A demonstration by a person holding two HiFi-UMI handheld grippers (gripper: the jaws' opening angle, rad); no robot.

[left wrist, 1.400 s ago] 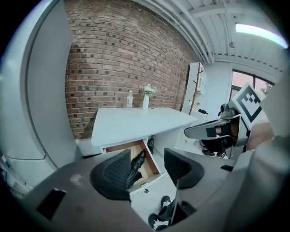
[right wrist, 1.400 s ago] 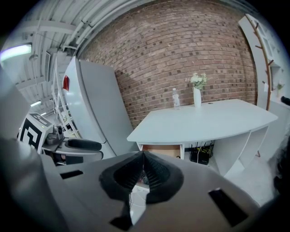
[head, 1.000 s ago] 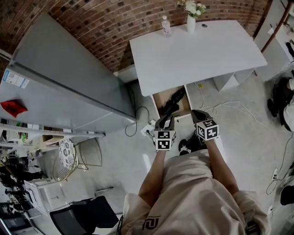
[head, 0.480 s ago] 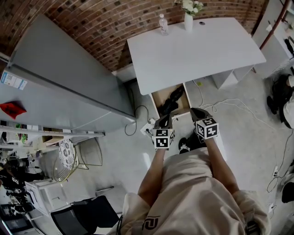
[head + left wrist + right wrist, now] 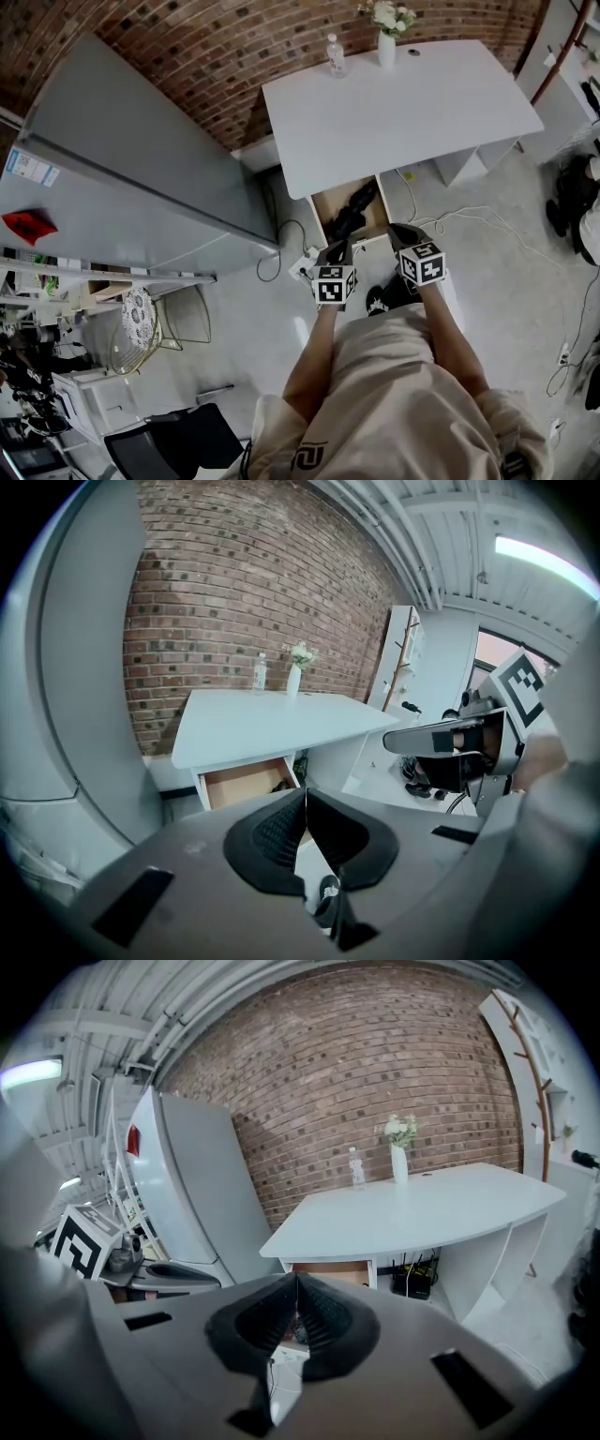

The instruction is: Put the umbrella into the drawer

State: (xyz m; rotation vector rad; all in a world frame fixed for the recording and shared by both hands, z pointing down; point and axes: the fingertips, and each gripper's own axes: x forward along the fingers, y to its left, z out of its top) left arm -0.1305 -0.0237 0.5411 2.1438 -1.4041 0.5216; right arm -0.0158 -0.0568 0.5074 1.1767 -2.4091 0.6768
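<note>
The black folded umbrella (image 5: 354, 206) lies inside the open wooden drawer (image 5: 322, 204) under the white table (image 5: 403, 103). My left gripper (image 5: 336, 251) hovers just in front of the drawer's front edge, its jaws shut with nothing between them. In the left gripper view the pads (image 5: 281, 832) meet in front of the drawer (image 5: 242, 784), where a dark bit of umbrella (image 5: 278, 786) shows. My right gripper (image 5: 403, 234) stands beside it to the right, also shut and empty. Its own view looks over closed jaws at the drawer (image 5: 328, 1267).
A water bottle (image 5: 337, 54) and a white vase with flowers (image 5: 387, 37) stand at the table's far edge by the brick wall. A grey fridge (image 5: 141, 159) rises at the left. Cables (image 5: 281, 253) trail on the floor near the drawer.
The left gripper's jaws have come together with nothing in them. The umbrella stays in the drawer, and both hands have kept their places.
</note>
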